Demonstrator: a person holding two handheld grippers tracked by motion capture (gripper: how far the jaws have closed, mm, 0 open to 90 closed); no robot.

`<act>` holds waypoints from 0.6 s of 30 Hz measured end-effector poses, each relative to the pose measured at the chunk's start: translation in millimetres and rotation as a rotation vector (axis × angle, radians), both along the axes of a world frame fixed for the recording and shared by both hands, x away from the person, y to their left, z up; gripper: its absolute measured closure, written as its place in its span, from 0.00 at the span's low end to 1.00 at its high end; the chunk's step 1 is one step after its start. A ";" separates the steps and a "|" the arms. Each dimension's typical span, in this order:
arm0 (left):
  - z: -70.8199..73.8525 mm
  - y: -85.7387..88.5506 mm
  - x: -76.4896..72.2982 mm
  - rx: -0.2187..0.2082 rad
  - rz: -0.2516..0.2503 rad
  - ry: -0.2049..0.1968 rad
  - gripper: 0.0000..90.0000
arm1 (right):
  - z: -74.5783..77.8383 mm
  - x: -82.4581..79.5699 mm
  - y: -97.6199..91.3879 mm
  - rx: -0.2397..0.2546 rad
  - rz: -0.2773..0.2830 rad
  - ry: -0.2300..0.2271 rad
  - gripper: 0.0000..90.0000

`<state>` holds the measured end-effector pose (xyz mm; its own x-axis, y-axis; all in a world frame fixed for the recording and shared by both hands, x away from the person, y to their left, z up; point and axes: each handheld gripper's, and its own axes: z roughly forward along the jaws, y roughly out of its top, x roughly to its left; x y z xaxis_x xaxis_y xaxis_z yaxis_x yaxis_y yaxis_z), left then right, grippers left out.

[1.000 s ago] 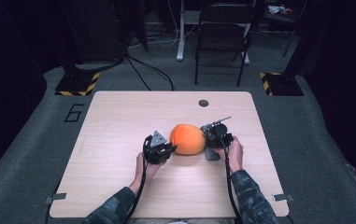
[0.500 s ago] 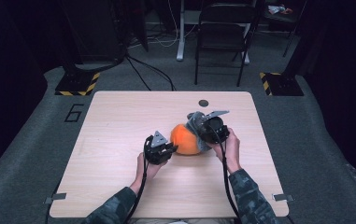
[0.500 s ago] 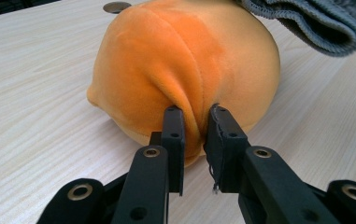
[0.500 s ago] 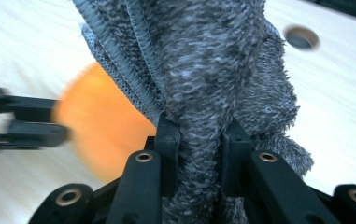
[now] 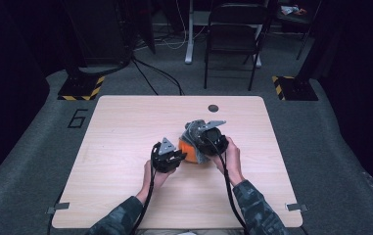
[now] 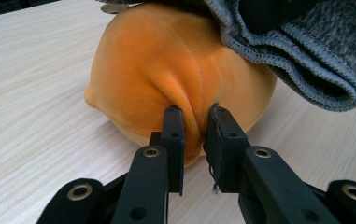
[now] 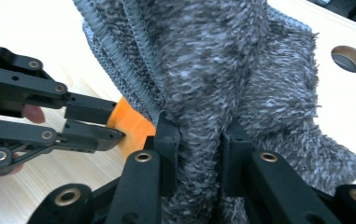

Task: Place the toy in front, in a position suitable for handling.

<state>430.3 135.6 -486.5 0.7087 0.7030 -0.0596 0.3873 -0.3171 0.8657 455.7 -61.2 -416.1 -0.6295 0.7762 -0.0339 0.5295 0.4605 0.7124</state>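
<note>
The worktop [image 5: 125, 147] carried one landmark, the orange plush cushion [image 5: 186, 148], sitting a little toward the person's side of the middle, with a round cable hole [image 5: 213, 107] well beyond it. A second before, that cushion lay almost fully bare between the two claws; by this moment the grey fleece cloth [image 5: 194, 131] had come up and over its top and far-right side, leaving only the near-left flank orange in the high view. The right claw [image 7: 199, 154] had risen with the cloth and was clamped tight on a thick fold of it, above and to the right of the cushion. The left claw [image 6: 195, 140] had kept its place at the cushion's near-left edge, jaws drawn narrow and pinching a ridge of the orange plush, pinning it against the pull. In the left gripper view the cloth's stitched hem [image 6: 288, 70] overhung the cushion's upper right. Judged from this, the covering was under way but partial: the left flank was not yet wrapped.
</note>
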 end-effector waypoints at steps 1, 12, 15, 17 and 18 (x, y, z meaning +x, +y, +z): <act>0.1 -0.1 -0.2 0.000 0.001 -0.001 0.86 | 0.0 0.3 -0.5 -0.003 -0.001 0.000 0.81; 0.6 1.5 0.3 -0.003 -0.001 -0.001 0.86 | 1.4 3.7 -11.0 -0.036 -0.042 0.023 0.81; 0.5 2.0 0.9 -0.005 -0.001 -0.001 0.86 | 0.8 6.9 -17.0 -0.025 -0.062 0.040 0.81; 0.6 1.9 1.0 -0.002 0.000 -0.002 0.86 | -0.1 9.2 -21.5 -0.026 -0.072 0.047 0.81; 0.5 1.9 0.9 -0.002 0.001 -0.002 0.86 | -0.6 9.6 -22.6 -0.020 -0.083 0.054 0.81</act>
